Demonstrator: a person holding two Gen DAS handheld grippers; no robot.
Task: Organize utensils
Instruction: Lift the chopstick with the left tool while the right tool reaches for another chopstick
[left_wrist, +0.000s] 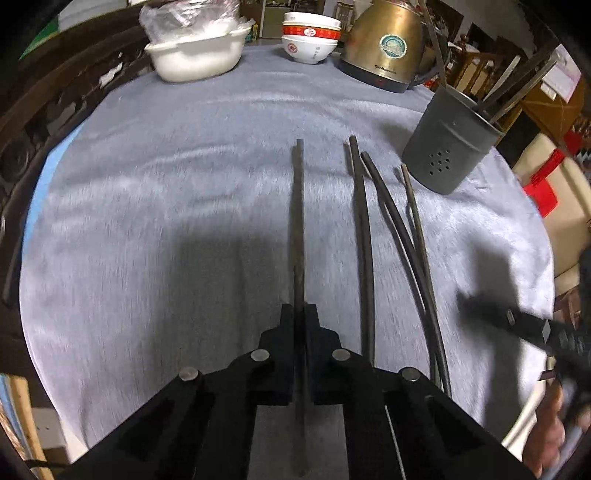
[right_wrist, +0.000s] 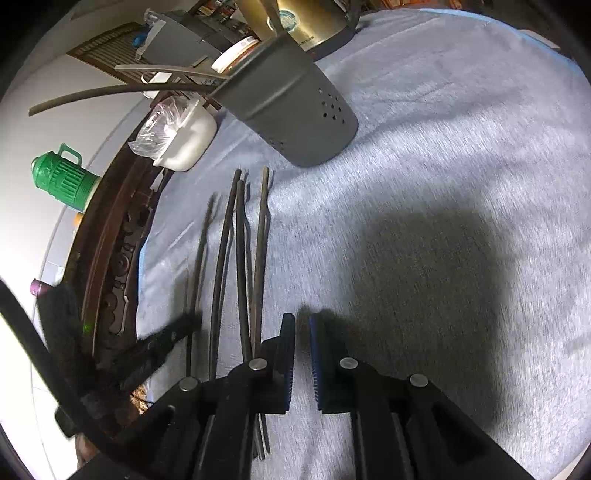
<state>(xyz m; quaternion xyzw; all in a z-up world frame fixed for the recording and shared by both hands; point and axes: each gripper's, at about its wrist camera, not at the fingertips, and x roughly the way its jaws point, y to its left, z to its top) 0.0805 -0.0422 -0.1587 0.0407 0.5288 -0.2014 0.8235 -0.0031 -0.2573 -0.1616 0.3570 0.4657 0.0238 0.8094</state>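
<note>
A dark chopstick (left_wrist: 298, 221) lies lengthwise on the grey cloth, and my left gripper (left_wrist: 300, 314) is shut on its near part. To its right three more dark chopsticks (left_wrist: 364, 240) lie side by side, two of them crossing. Behind them stands a grey perforated utensil holder (left_wrist: 447, 147) with several sticks in it. My right gripper (right_wrist: 301, 321) hovers just right of the chopstick group (right_wrist: 240, 258), its pads a narrow slit apart with nothing between them. In the right wrist view the left gripper (right_wrist: 177, 328) grips the leftmost chopstick (right_wrist: 201, 251), and the holder (right_wrist: 291, 110) stands beyond.
At the back of the table are a white tub (left_wrist: 195, 55) with plastic wrap, stacked red-and-white bowls (left_wrist: 310, 40) and a brass kettle (left_wrist: 384, 48). A carved dark wooden rim (right_wrist: 110, 258) borders the cloth. A green flask (right_wrist: 62, 177) stands beyond it.
</note>
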